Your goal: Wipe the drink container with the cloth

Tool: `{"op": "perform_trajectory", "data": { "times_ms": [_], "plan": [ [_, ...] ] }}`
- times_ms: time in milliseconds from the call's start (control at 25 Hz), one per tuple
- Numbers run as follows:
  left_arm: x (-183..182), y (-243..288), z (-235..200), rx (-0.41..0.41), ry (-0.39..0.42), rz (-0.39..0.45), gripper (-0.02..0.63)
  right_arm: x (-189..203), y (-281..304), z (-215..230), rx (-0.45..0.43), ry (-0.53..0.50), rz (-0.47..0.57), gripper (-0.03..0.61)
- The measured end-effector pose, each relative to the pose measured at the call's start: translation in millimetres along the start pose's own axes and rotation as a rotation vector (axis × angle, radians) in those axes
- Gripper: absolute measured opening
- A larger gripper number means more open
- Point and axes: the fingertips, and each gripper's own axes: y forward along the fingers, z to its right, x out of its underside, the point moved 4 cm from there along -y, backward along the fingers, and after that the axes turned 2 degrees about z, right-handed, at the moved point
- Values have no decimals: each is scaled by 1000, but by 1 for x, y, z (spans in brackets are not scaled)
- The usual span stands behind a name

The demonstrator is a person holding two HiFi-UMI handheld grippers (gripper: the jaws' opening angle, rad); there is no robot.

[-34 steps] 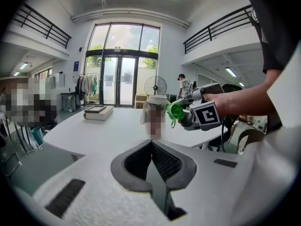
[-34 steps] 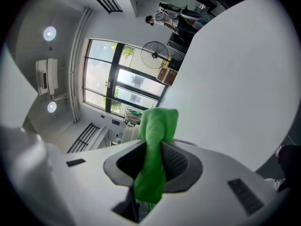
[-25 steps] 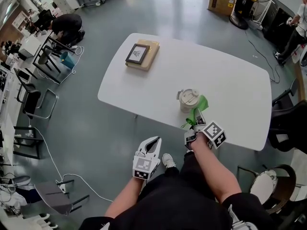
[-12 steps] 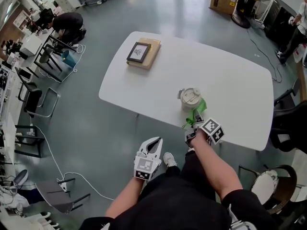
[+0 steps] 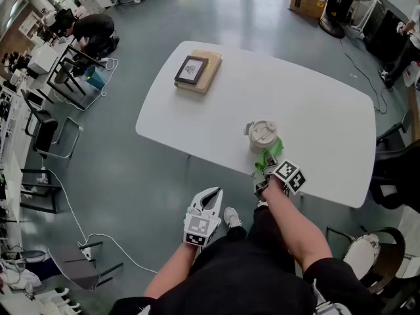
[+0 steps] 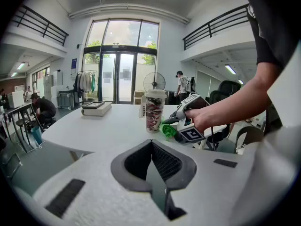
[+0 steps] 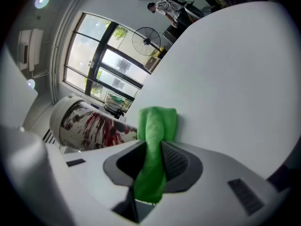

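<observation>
— Where's the drink container (image 5: 262, 135)?

— Upright on the white table (image 5: 315, 104), near the edge by the person. The green cloth (image 7: 155, 126) is just beside its lower wall — touching or not, I can't say.

— And the claws?

— The right gripper (image 7: 153, 155) is clamped on the cloth, a soft wad sticking out past the jaws. The left gripper (image 6: 151, 158) hangs off the table, well apart from the cup, its jaws together on nothing.

— Will the cup stand a rub?

— I doubt it. It looks like a light, lidded takeaway cup with thin walls, so a one-sided push up high would likely tip or slide it. I'd steady it low around the body with the free claw, gently, not by the lid.
</observation>
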Motion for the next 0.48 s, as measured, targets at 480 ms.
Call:
{"op": "perform_trajectory", "data": {
  "times_ms": [480],
  "plan": [
    [-34, 32, 0, 18, 6, 17, 14, -51, -25, -48, -170, -299, -27, 101]
  ]
}}
